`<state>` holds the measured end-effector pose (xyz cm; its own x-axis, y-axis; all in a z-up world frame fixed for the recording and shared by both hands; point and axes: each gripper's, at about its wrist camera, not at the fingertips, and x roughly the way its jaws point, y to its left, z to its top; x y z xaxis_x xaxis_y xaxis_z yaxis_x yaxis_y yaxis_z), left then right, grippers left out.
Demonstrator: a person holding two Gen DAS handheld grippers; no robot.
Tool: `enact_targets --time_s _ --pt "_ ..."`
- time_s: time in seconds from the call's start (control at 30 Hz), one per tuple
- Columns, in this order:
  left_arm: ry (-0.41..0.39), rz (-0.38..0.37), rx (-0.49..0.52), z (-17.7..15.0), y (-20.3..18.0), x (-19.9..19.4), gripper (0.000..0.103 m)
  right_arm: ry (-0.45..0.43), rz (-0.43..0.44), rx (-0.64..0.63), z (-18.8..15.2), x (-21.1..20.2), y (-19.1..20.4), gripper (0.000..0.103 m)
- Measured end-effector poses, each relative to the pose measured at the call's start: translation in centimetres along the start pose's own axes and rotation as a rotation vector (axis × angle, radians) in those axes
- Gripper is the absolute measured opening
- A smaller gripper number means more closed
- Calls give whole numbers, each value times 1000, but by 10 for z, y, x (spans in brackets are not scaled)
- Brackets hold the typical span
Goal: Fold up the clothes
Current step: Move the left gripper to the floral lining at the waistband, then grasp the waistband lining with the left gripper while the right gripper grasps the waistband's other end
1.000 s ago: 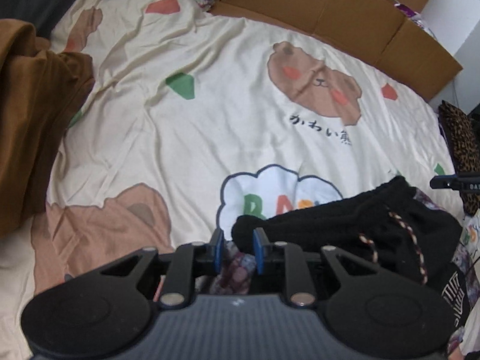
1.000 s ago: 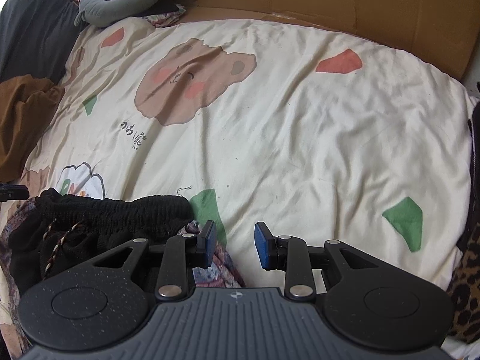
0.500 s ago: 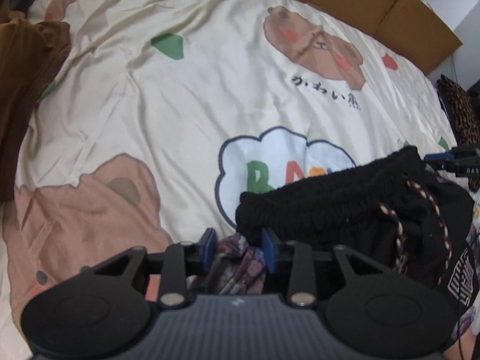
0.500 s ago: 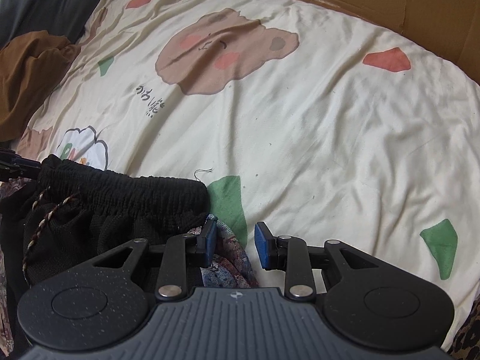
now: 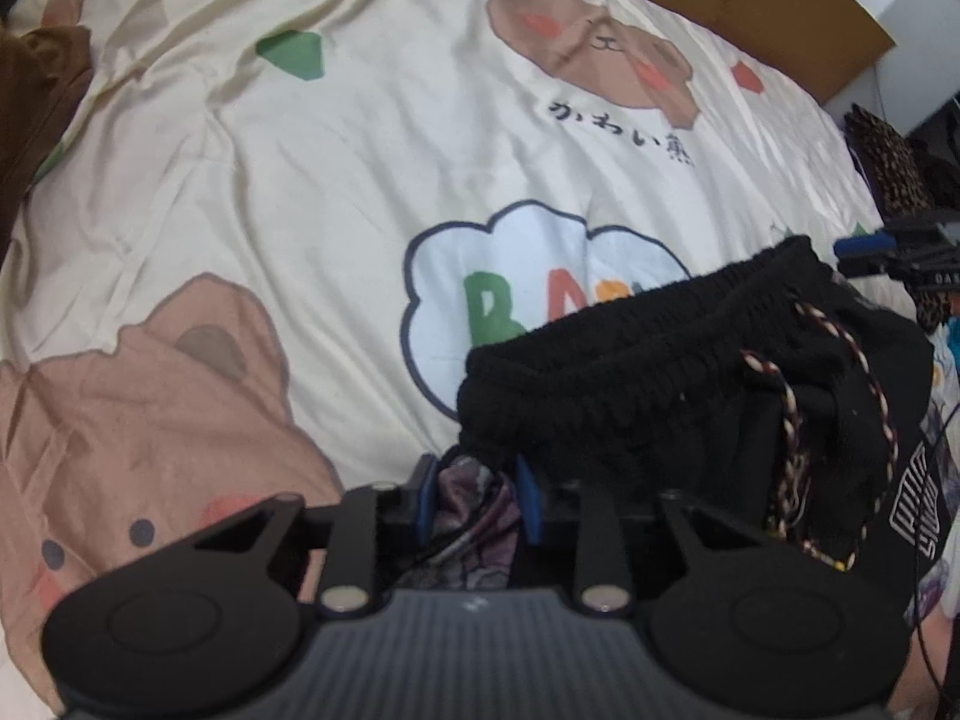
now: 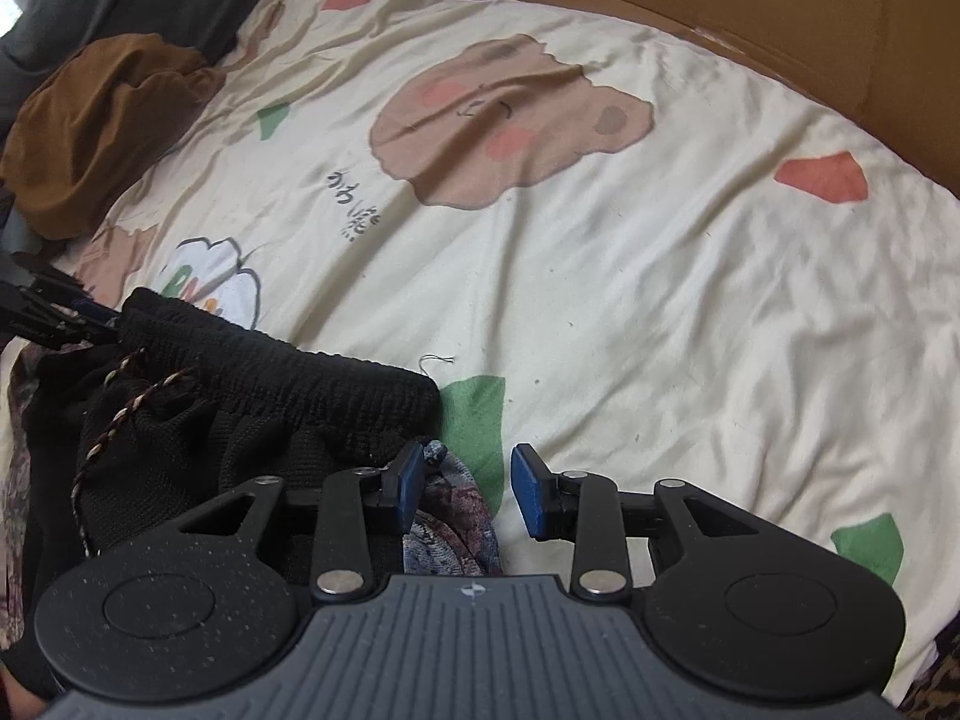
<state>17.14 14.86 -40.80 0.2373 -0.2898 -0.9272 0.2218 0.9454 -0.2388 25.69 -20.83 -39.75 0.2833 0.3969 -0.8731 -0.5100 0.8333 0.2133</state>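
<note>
Black shorts (image 5: 690,396) waistband corner just beyond closing left tool (image 5: 474,498).

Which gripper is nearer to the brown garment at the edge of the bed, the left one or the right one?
Left. The brown garment lies on the left gripper's side of the black shorts; the right gripper works at their opposite end, farther away.
</note>
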Motion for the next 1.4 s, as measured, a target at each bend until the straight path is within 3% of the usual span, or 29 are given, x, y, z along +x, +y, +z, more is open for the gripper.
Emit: enact_targets --time_s 0.13,0.33,0.5,0.6,0.83,1.3,1.33,1.4 --pt "9 28 67 -2 -9 -2 16 12 28 -38 4 12 1 39" --pt "-7 102 97 -7 -15 -13 10 17 97 -69 9 24 2 39" --pt "-31 142 83 -12 -12 -27 9 52 166 -137 4 25 18 40" --pt "-29 142 92 -13 -11 -30 9 71 140 -150 1 32 21 40" --pt "-31 139 84 -12 -6 -31 9 17 174 -56 13 19 5 40" --pt "-33 149 71 -11 -4 -33 8 102 171 -106 18 56 18 40" --pt "-35 148 73 -11 -3 -33 8 105 170 -109 19 56 19 39" --pt "-43 149 74 -11 -3 -34 8 103 167 -122 18 55 23 20"
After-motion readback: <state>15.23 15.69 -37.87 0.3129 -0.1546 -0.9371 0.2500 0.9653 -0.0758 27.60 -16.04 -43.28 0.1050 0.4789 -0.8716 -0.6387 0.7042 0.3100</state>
